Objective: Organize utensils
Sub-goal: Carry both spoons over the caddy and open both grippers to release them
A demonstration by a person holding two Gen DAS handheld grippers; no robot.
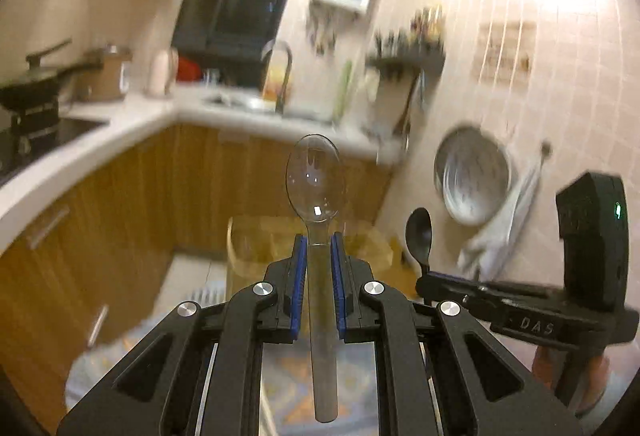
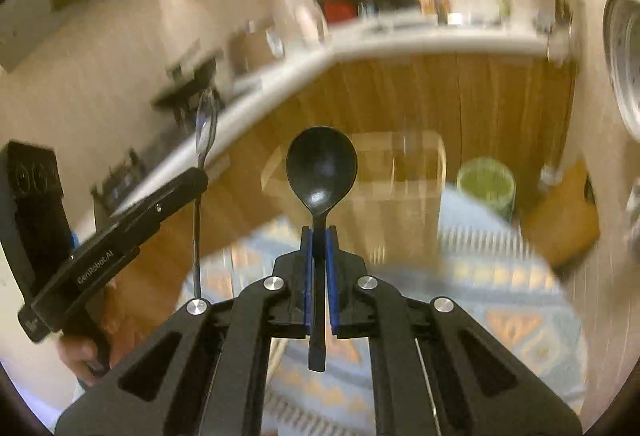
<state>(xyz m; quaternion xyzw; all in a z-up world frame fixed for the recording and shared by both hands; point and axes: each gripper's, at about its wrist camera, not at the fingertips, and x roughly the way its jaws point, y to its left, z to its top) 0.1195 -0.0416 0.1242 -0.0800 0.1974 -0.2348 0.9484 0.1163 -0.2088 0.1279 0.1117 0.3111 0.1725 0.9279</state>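
My left gripper is shut on a clear plastic spoon, held upright with its bowl pointing away; the same spoon shows edge-on at the left of the right wrist view. My right gripper is shut on a black spoon, bowl up; it also shows at the right of the left wrist view. Both grippers are held in the air, side by side, above a clear plastic box that stands on a patterned cloth. The box also shows behind the left fingers.
A kitchen lies ahead: a white L-shaped counter over wooden cabinets, a sink with tap, a pan on a stove. A metal bowl hangs on the tiled wall. A green-lidded tub stands right of the box.
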